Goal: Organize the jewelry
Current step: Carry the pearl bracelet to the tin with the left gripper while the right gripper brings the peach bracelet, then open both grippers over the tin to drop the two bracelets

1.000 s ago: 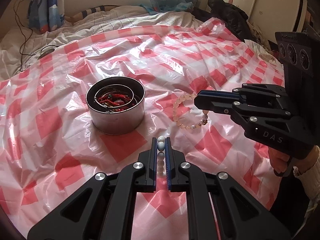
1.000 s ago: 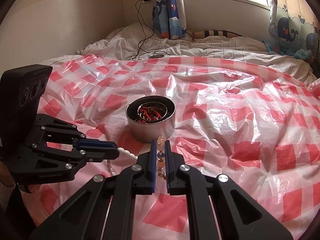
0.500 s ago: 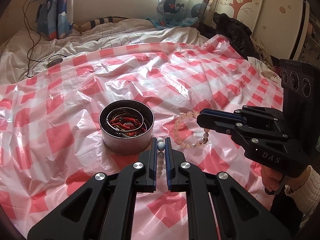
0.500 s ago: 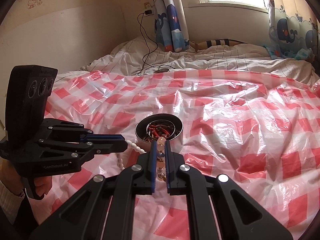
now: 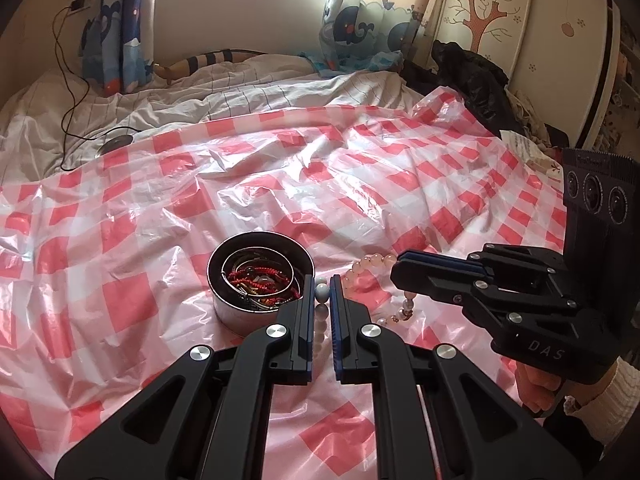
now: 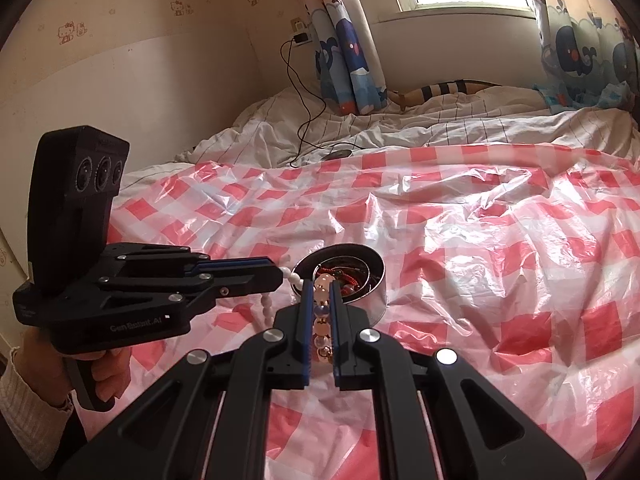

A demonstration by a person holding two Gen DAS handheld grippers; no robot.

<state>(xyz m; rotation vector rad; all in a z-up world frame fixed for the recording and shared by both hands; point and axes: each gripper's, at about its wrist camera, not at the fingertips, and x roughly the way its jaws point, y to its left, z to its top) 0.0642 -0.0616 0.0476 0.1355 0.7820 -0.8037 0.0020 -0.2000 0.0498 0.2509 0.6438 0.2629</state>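
Note:
A round metal tin (image 5: pixel 260 280) holding red cords and bangles stands on the red-checked plastic sheet (image 5: pixel 360 184); it also shows in the right wrist view (image 6: pixel 360 280). My left gripper (image 5: pixel 321 286) is shut on a white bead bracelet (image 5: pixel 321 294), held in the air just right of the tin. My right gripper (image 6: pixel 321 292) is shut on a pink bead bracelet (image 6: pixel 322 320), which hangs from it beside the tin (image 5: pixel 368 268). The left gripper shows in the right wrist view (image 6: pixel 280 276), the right gripper in the left wrist view (image 5: pixel 396 272).
The sheet covers a bed with a rumpled white duvet (image 5: pixel 240 92) at the back. A black cable and round charger (image 5: pixel 116 142) lie on the duvet. Dark clothing (image 5: pixel 468 76) is piled at the far right. Curtains and a window are behind.
Both grippers have lifted up and back with their bracelets off the sheet. The tin now looks farther and lower in both views.

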